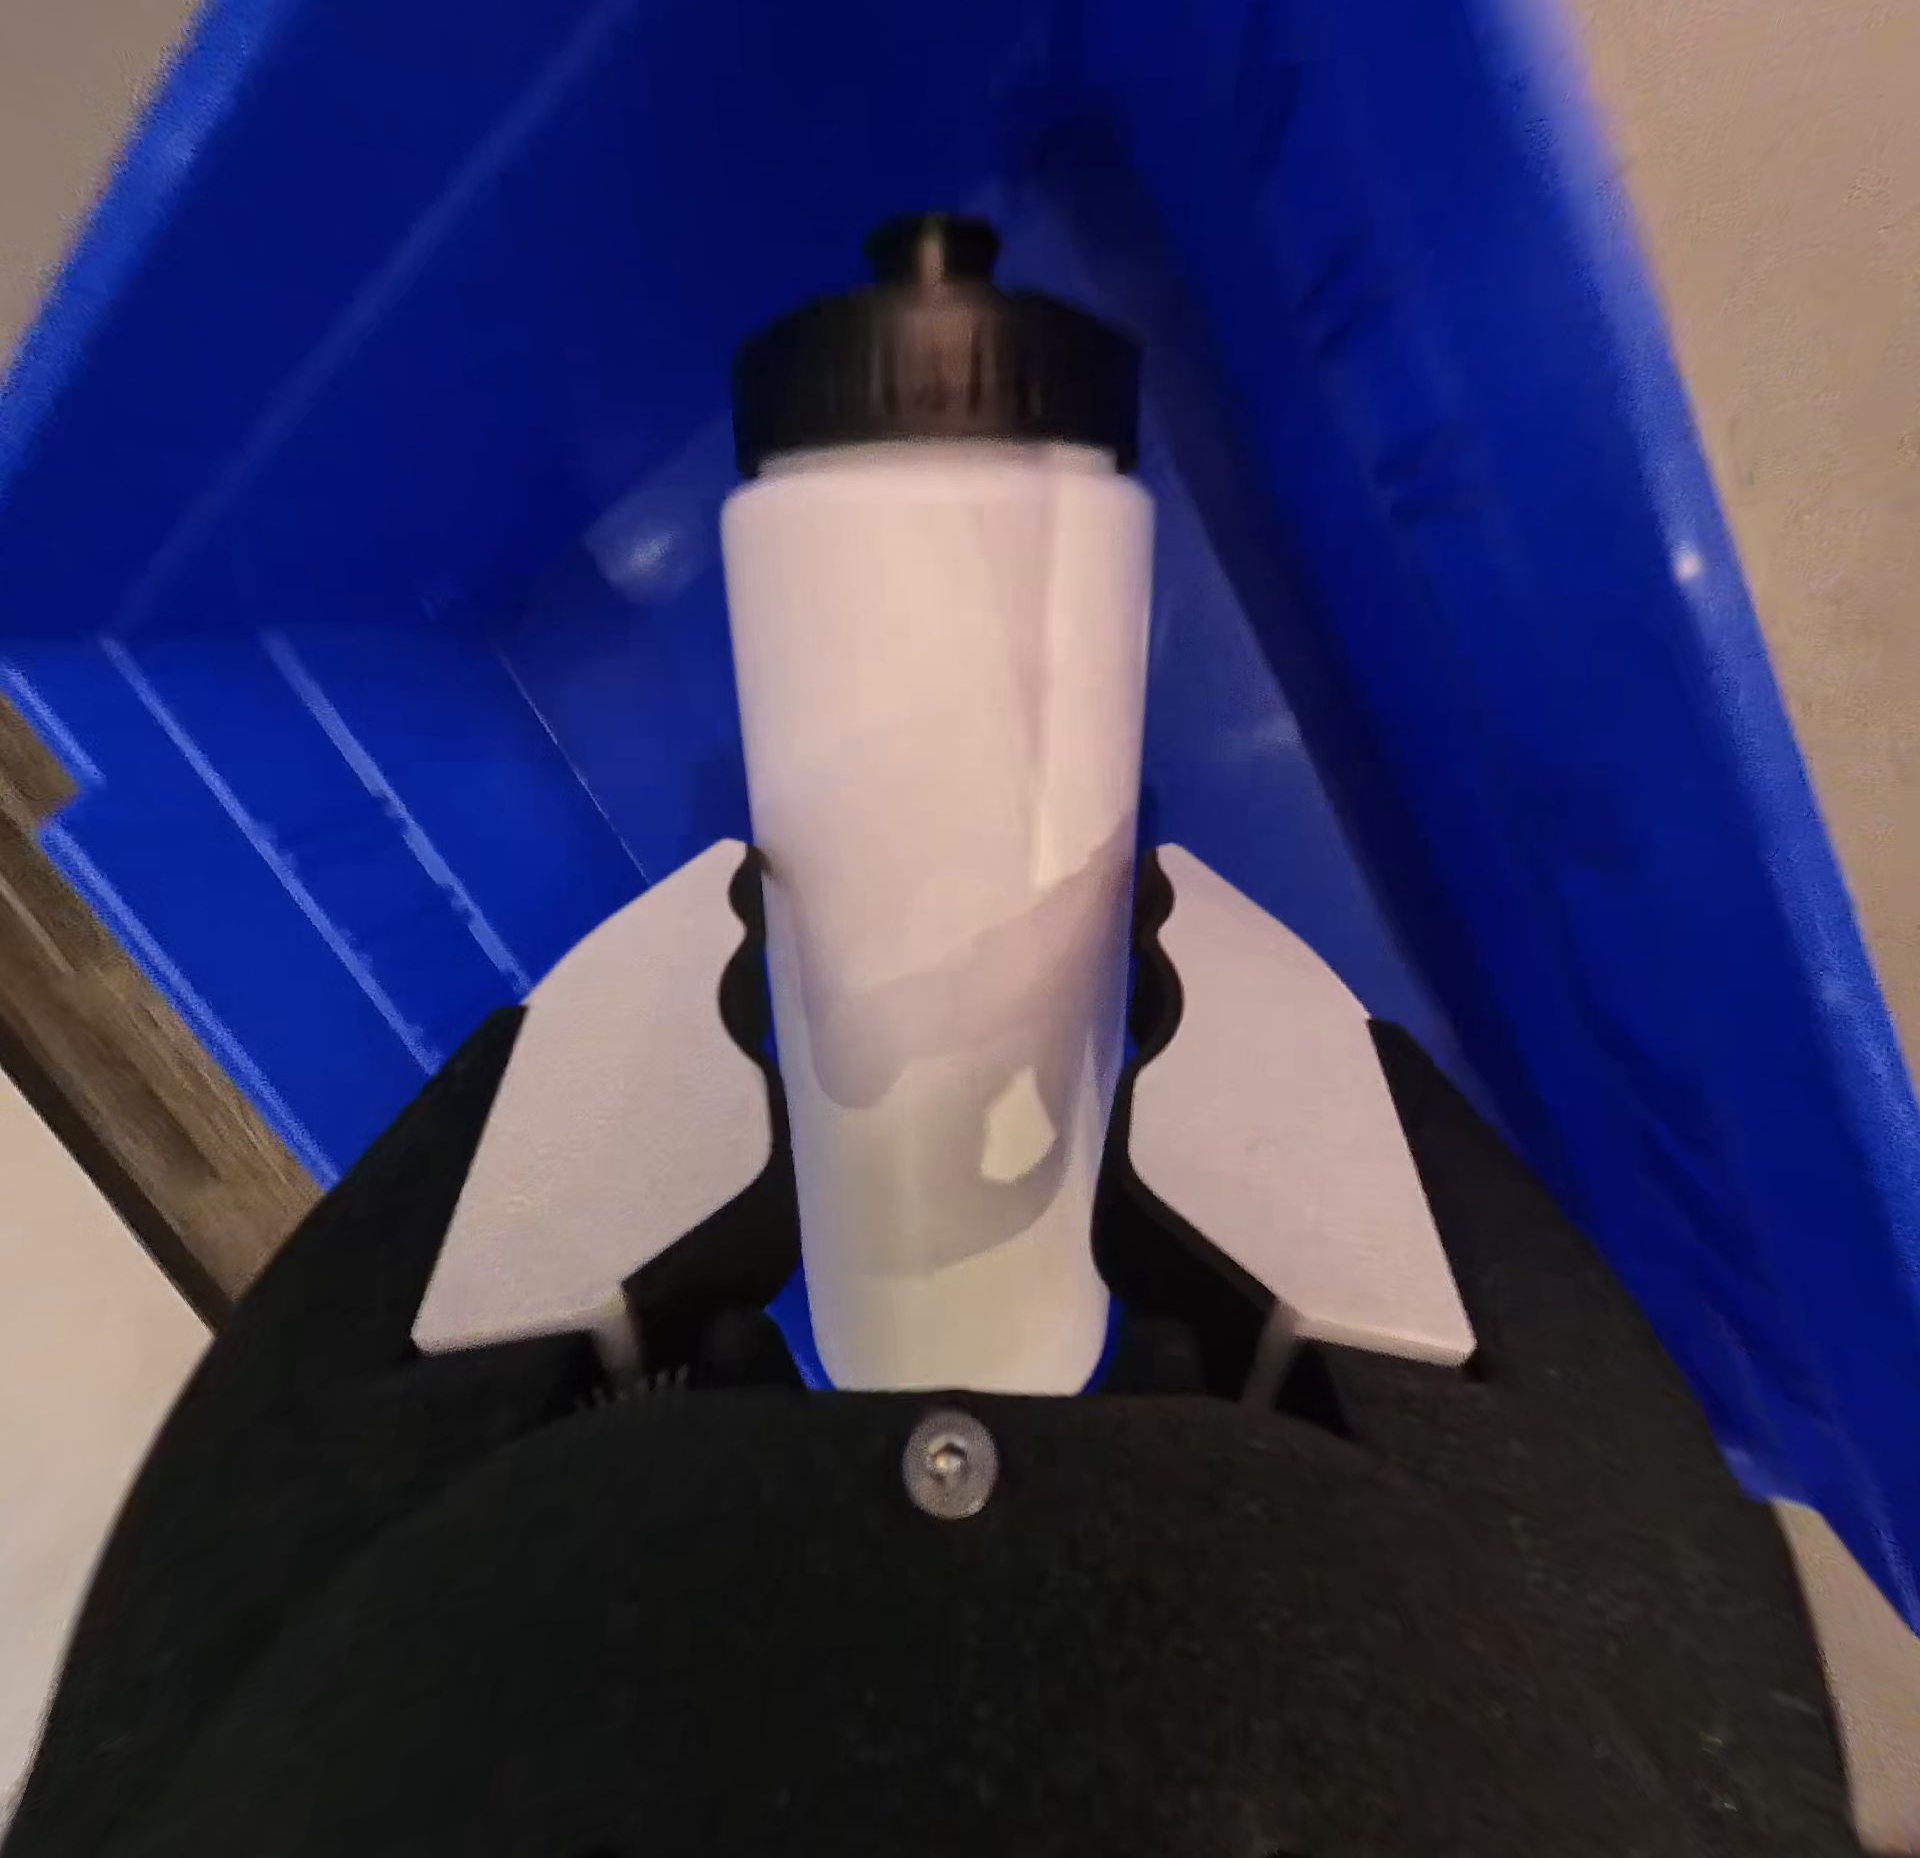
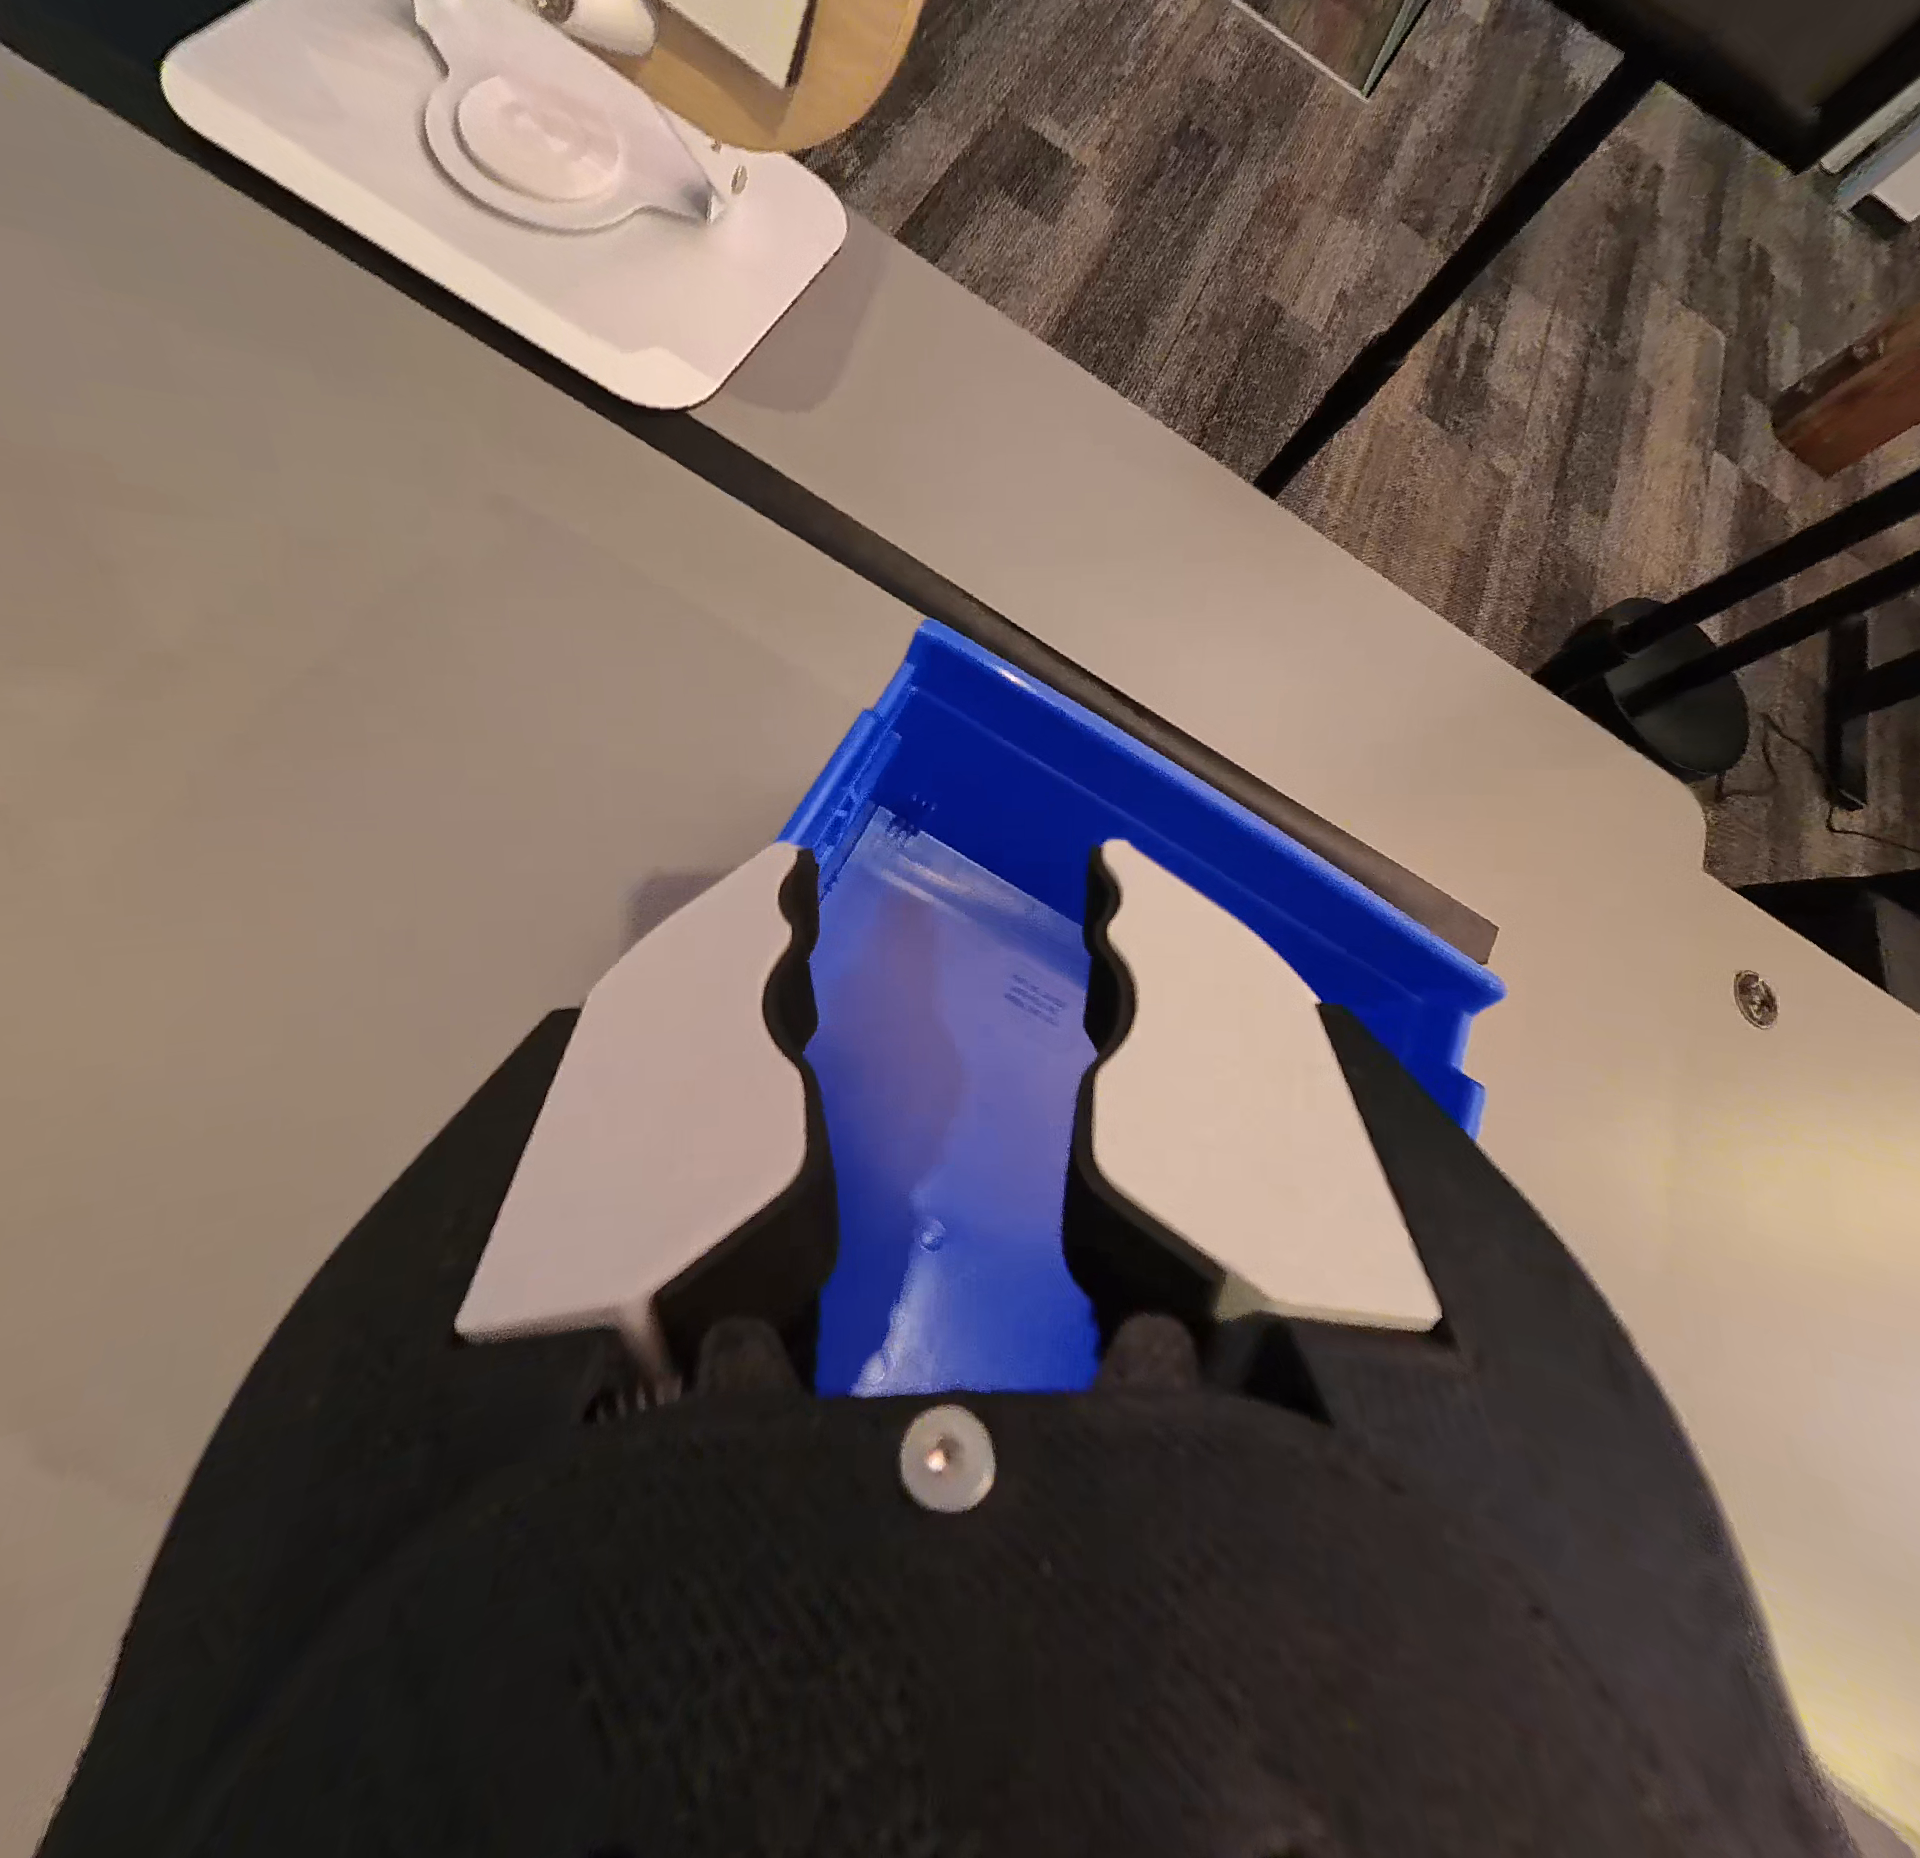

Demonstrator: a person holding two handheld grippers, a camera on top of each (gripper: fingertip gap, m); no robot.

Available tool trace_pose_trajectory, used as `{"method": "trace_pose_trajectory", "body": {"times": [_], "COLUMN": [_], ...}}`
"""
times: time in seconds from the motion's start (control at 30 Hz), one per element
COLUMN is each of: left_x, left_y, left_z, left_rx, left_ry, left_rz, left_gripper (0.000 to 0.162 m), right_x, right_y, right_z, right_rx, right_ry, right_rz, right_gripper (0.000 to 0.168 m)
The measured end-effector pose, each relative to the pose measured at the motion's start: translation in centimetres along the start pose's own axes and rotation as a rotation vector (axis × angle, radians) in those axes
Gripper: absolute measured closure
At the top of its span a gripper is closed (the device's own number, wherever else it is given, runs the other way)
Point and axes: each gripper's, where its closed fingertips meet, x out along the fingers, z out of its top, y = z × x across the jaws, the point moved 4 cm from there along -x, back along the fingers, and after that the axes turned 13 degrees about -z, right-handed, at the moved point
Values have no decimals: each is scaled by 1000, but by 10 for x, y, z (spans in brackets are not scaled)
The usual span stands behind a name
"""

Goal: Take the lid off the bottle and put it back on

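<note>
The bench (image 2: 312,717), pale grey and broad, is seen in the right wrist view to run to a far edge with a dark strip, beyond which patterned carpet (image 2: 1195,177) lies. Wide bare surface is left on the near and left parts of the bench. At its far left edge a white flat stand base (image 2: 520,260) is set.

A blue bin (image 2: 1195,852) is placed close against the far edge of the bench; its rim and one corner are seen, and its bare floor lies below the right gripper (image 2: 951,904). The fingers of that gripper are spread apart with nothing between them, held above the bin's interior.

In the left wrist view, which is blurred, the bin's walls (image 1: 416,406) are seen closing in on both sides, and little room is left to the right.

The white bottle (image 1: 940,769) is clamped at its lower body by the fingers of the left gripper (image 1: 951,873), which press on both of its sides. It is held inside the bin.

The black lid (image 1: 935,385), with its spout, is seated on the bottle's top.
</note>
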Motion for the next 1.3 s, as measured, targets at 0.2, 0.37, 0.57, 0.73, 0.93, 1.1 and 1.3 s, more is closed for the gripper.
{"method": "trace_pose_trajectory", "body": {"times": [0.2, 0.37, 0.57, 0.73, 0.93, 1.1, 1.3], "left_x": [16, 26, 25, 3, -44, -107, -176], "left_y": [16, 25, 25, 22, 16, -14, -107], "left_z": [1, 0, 2, 8, 12, 22, 39], "left_rx": [4, 3, -12, -21, -18, 40, 321], "left_ry": [55, 117, 94, -15, -203, -480, -826], "left_rz": [58, 94, 51, 33, 21, -35, -217], "left_gripper": [87, 80, 81, 81, 81, 81, 81], "right_x": [4, 6, 12, 13, 13, 3, -53], "right_y": [8, 9, 16, 19, 21, 24, 81], "right_z": [-1, -3, -7, -6, -5, 7, 56], "right_rx": [-31, -37, -78, -101, -108, -105, -98], "right_ry": [19, 27, 58, 55, 52, -11, -332], "right_rz": [10, 12, 17, 15, 13, -8, 211], "right_gripper": [117, 117, 117, 117, 117, 117, 118]}}
